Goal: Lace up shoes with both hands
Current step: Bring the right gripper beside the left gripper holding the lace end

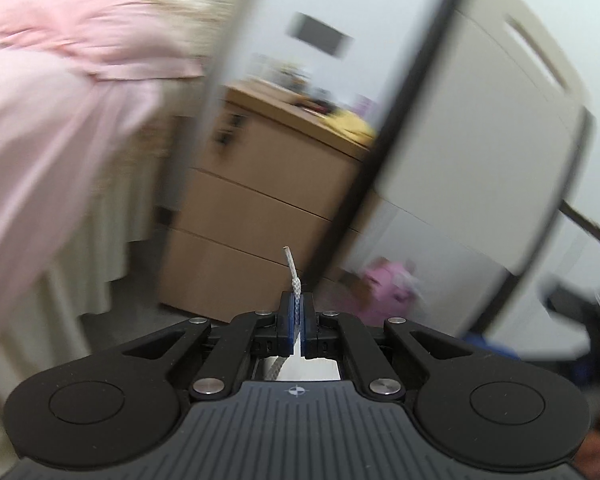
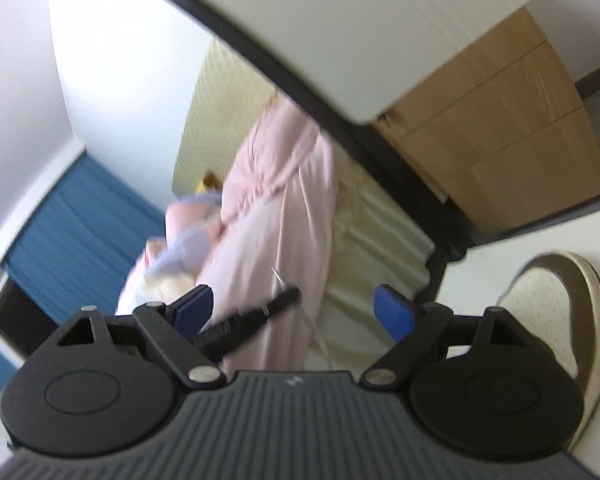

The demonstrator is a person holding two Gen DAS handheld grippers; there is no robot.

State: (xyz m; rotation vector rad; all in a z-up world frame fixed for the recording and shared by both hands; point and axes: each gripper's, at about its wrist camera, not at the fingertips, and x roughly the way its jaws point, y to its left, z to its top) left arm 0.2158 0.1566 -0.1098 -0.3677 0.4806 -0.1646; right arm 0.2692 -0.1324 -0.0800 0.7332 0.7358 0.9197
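Note:
In the left wrist view my left gripper [image 1: 298, 312] is shut on a white woven shoelace [image 1: 292, 270], whose stiff tip sticks up past the blue pads. In the right wrist view my right gripper [image 2: 294, 310] stands open, its blue pads [image 2: 392, 314] wide apart. The left gripper [image 2: 288, 294] shows as a black bar in the gap between them, held up in the air. The shoelace [image 2: 320, 338] runs as a thin strand from its tip down toward the camera. A white shoe [image 2: 556, 312] with grey-brown trim lies on the white table [image 2: 520, 240] at the right.
A white chair back [image 1: 480, 120] with a dark frame stands close ahead. Behind it are a wooden chest of drawers [image 1: 252, 216], a bed draped with pink cloth [image 1: 60, 120] and a pink toy [image 1: 388, 284] on the floor. Blue curtains [image 2: 80, 216] hang at the left.

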